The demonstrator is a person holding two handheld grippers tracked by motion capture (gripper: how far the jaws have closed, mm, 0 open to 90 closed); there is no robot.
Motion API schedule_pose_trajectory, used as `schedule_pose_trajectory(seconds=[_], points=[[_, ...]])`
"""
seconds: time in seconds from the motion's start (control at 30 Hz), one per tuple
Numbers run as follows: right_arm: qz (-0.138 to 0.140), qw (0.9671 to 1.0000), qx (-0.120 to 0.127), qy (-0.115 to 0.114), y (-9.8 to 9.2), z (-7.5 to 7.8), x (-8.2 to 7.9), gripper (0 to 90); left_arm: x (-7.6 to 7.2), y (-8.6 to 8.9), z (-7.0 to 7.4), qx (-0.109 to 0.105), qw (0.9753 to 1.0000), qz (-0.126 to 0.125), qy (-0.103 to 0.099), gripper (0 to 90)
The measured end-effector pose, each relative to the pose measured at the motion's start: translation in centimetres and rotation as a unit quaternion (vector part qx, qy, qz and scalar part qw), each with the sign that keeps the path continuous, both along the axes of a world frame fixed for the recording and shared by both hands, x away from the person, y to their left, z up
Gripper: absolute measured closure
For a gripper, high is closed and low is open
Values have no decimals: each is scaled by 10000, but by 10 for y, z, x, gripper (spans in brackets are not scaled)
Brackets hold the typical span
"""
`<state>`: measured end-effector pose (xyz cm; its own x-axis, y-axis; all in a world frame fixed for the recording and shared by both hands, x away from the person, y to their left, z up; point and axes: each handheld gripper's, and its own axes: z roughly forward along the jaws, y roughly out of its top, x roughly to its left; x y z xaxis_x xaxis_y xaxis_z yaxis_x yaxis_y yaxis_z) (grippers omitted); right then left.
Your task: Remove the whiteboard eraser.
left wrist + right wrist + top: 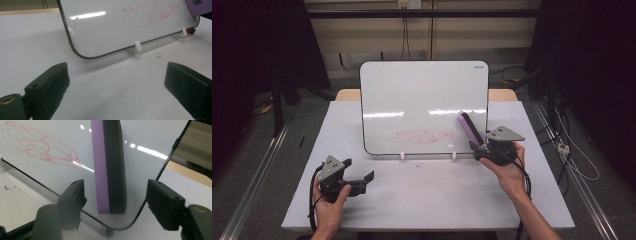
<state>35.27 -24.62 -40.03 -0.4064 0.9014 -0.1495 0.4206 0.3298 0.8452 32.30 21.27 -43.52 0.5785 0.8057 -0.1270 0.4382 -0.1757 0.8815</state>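
We are lining up our right gripper [115, 202], jaws apart, around the light, stiff purple-and-black foam eraser [110, 165] leaning on the scribbled whiteboard [422, 95], probably best pinched across its narrow sides, while the left gripper [115, 87] is waiting open.

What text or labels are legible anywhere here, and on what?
No text here reads clearly.
Whiteboard, top right corner: small logo, too small to read.
Purple eraser: dark print, cut off and blurred.
Red marker scribble: loops, not writing.
Right gripper jaws stand open around the eraser.
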Motion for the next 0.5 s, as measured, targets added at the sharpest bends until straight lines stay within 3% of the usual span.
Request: schedule_pose_trajectory(seconds=[0.23,0.5], points=[[-46,9999,-44,110,2,-6,6,422,0,0,0,39,10000,4,19,56],[-95,9996,-247,57,6,-9,9,483,0,0,0,59,10000,-7,13,56]])
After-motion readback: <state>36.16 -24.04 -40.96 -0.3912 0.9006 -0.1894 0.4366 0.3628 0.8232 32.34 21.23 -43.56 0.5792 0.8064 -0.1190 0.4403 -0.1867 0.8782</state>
